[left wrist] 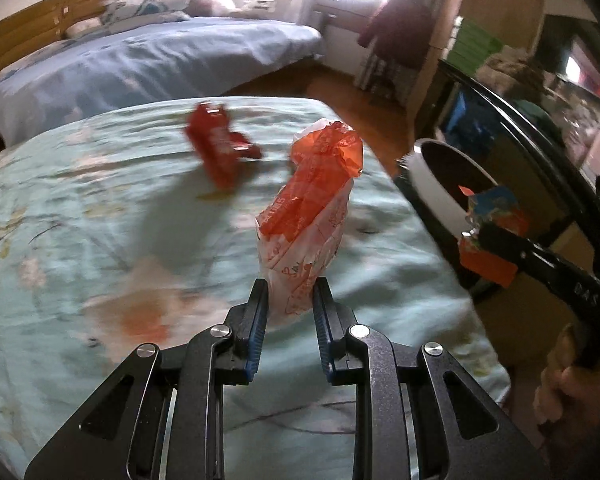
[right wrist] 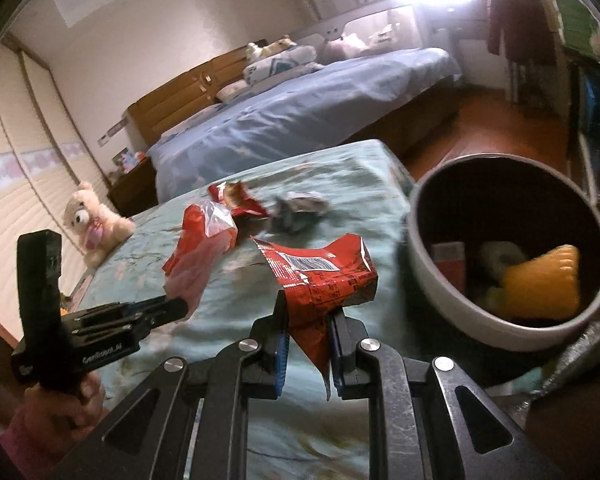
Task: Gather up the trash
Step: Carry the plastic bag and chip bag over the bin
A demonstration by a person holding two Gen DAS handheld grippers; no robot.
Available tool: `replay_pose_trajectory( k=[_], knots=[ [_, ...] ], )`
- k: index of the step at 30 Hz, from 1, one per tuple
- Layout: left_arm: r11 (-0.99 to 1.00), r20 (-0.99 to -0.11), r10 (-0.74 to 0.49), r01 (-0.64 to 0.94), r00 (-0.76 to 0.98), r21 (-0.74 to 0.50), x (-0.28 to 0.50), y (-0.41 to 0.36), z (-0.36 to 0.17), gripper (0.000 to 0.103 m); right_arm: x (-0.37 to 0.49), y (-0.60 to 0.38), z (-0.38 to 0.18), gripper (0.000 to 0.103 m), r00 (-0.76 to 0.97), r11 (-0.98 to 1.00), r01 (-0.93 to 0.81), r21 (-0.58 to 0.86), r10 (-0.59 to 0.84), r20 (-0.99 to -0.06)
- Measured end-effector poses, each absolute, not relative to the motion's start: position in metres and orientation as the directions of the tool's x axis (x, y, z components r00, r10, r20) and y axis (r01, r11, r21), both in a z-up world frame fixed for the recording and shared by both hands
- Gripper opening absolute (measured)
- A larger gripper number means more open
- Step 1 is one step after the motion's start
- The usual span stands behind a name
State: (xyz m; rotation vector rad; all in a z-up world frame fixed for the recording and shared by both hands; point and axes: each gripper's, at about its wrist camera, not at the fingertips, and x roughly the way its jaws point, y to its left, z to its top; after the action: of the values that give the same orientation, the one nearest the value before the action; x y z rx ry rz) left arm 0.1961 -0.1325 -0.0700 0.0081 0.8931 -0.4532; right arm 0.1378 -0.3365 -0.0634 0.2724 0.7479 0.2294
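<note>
Left wrist view: left gripper (left wrist: 290,294) is clenched on a white-and-orange plastic bag (left wrist: 312,200), held upright above the floral bedspread (left wrist: 80,208). A red wrapper (left wrist: 220,144) lies on the bedspread beyond the bag, blurred. The bed's right edge runs just beside the white bin (left wrist: 432,184), which stands on the wooden floor (left wrist: 352,96). The right gripper (left wrist: 474,234) enters from the right, near the bin's rim, grasping a red packet (left wrist: 486,266).

Right wrist view: right gripper (right wrist: 308,314) is clamped on the red packet (right wrist: 324,276), above the bedspread (right wrist: 360,172) and just left of the bin (right wrist: 436,276). Only this view shows the bin's interior, with an orange-yellow item (right wrist: 544,284) and a red piece (right wrist: 450,262) inside. It also shows a crumpled grey wrapper (right wrist: 296,212), the torn red wrapper (right wrist: 240,202), a teddy bear (right wrist: 92,220) near the bed's left edge, and the left gripper (right wrist: 182,306) gripping the bag (right wrist: 204,240).
</note>
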Motion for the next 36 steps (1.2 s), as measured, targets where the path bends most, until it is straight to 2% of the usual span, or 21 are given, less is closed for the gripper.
replay_pose_trajectory(
  k=[13,36],
  knots=[
    [0.856,-0.763,-0.417,0.496,0.494,-0.146,0.188,-0.199,-0.062,0.021,0.117,-0.392,-0.053,0.017,0.772,0.949,0.010,0.314,0.192,-0.606],
    [0.784,-0.763,-0.444,0.616,0.470,-0.077,0.208,-0.288,-0.039,0.021,0.134,-0.441,-0.058,0.017,0.779,0.951,0.143,0.274,0.063,-0.624]
  ],
)
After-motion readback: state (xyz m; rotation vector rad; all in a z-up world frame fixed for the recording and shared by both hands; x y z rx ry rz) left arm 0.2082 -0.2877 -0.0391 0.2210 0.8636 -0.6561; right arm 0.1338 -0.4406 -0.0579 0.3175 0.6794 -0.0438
